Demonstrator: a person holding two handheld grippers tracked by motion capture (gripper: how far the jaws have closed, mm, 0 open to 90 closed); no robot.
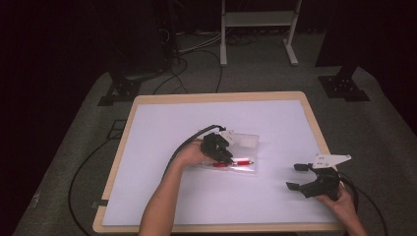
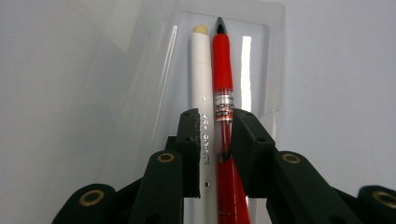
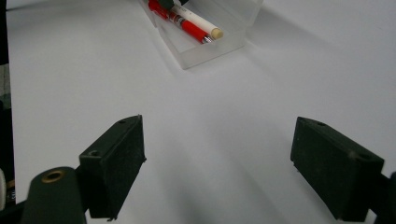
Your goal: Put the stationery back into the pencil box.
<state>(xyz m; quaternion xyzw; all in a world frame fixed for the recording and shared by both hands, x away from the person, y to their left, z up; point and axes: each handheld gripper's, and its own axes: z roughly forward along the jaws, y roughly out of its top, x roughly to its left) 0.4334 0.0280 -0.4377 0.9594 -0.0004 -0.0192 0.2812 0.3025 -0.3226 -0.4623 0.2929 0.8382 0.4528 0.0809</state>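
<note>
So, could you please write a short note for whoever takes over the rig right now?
Left gripper: jaws closed around the white pen and the red pen with a black tip, side by side, over the clear plastic case.
Right gripper: open, holding nothing, resting apart on the white table.
Done: both pens are in the case.
Left: probably release the pens and draw the left gripper back. I cannot tell whether the case has a lid to close.
</note>
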